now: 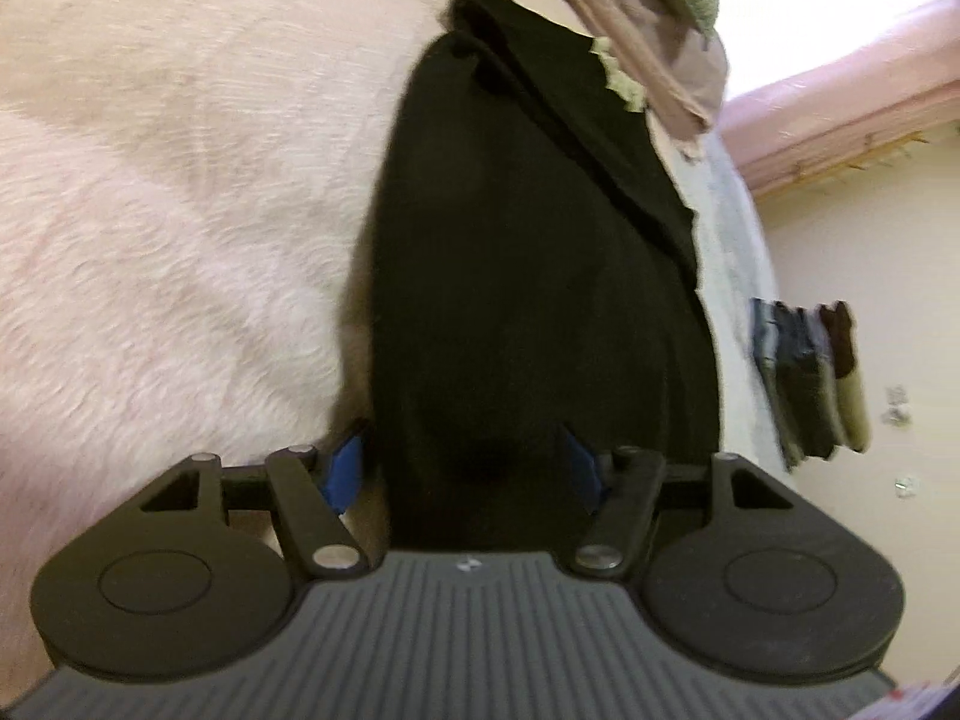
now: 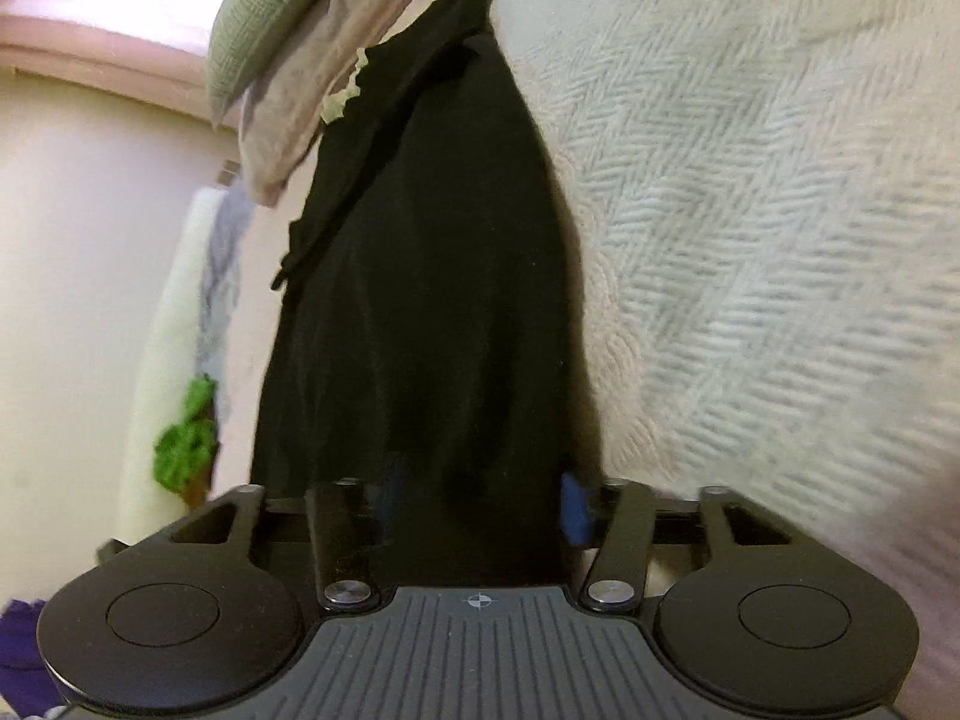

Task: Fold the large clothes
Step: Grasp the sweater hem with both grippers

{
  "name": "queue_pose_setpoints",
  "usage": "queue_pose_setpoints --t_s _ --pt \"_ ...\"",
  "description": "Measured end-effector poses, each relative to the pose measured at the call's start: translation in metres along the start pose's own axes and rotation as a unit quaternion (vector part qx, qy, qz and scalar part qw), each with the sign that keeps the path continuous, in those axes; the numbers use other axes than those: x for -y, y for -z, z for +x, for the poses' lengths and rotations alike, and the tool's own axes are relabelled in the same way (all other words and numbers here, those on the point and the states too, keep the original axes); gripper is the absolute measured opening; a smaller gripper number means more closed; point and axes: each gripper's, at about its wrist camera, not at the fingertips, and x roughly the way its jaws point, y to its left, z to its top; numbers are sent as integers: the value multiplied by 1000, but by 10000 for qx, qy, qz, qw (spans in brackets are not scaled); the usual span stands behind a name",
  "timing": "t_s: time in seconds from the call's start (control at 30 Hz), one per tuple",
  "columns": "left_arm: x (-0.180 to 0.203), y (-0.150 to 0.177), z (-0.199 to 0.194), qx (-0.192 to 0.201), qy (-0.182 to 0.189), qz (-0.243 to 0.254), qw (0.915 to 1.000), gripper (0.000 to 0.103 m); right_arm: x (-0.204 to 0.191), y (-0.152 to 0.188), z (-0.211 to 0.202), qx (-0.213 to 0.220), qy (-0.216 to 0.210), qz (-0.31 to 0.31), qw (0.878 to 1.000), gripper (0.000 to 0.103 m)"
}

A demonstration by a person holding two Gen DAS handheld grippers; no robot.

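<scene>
A long black soft-fabric garment (image 1: 528, 276) extends straight ahead of the left gripper (image 1: 465, 468), lying on a pale pink fuzzy blanket (image 1: 156, 228) that spreads out to that gripper's left. Its near end sits between the blue pads (image 1: 345, 471); fabric fills the gap, but blur prevents confirming that the pads press on it, so a grasp cannot be told. The same garment (image 2: 432, 300) runs forward from the right gripper (image 2: 480, 510), with a white herringbone-textured cover (image 2: 750, 240) to that gripper's right. Here too the cloth lies between the fingers, one blue pad (image 2: 575, 510) showing at its edge, the other hidden by fabric; a grasp cannot be confirmed. The garment appears as a narrow, layered strip with a loose flap along one side, suggesting at least one lengthwise fold is made. Beyond its far end lies a heap of beige and green cloth (image 1: 660, 18), seemingly unfolded. A stack of folded dark clothes (image 1: 810, 378) stands far off to the left gripper's right. By judgement, the crosswise folds remain, then stacking.
</scene>
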Motion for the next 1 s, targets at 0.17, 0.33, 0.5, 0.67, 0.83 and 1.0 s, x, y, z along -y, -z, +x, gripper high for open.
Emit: queue_pose_setpoints --t_s 0.17,0.33,0.5,0.67,0.83,1.0 --pt "-5 -3 2 -263 179 60 9995 32 8 -6 3 -96 -278 275 9992 33" --pt "-14 11 -3 -507 347 -141 9980 23 8 -2 0 -332 -293 164 9989 33" --pt "-19 3 8 -422 292 -372 9980 4 3 -6 7 -465 35 83 9989 2" --pt "-6 5 -7 -195 115 72 9997 3 -9 -4 -11 -384 37 -185 9991 1" --pt "13 13 -50 393 203 242 9987 2 -27 6 -58 53 -198 -311 9993 0" --pt "43 25 -88 609 204 531 9965 2 -47 14 -85 79 -365 -482 9981 0"
